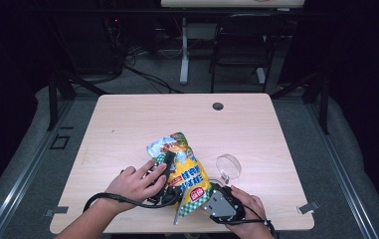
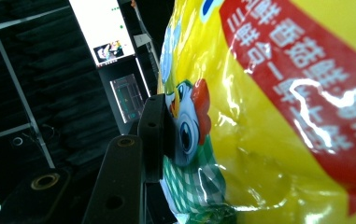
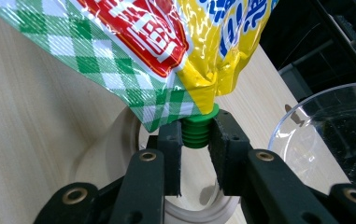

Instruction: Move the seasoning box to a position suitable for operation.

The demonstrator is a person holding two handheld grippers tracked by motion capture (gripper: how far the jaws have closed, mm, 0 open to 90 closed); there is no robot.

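Progress is judged to be at an early-to-middle stage: the yellow spouted pouch (image 1: 184, 172) has been lifted at an angle above the table (image 1: 127, 124), and its green screw cap (image 3: 198, 130) is still on, so unscrewing is taken to be the step in hand, with any pouring into the clear glass bowl (image 1: 228, 167) left to do.

The pouch body is grasped by the left gripper (image 1: 168, 160); in the left gripper view one black jaw is seen pressed flat against the printed foil beside the cartoon chicken (the other jaw is hidden behind the pouch). The cap is clamped by the right gripper (image 3: 195, 140), whose two pads are set on either side of the ribbed green cap, touching it, with the pouch's checked corner hanging directly above them.

Relative to the tongs, the pouch stretches between the two: its upper part lies at the left gripper, its capped spout down at the right gripper's tips. The bowl stands just beside the right gripper, on its outer side, apart from the pouch.
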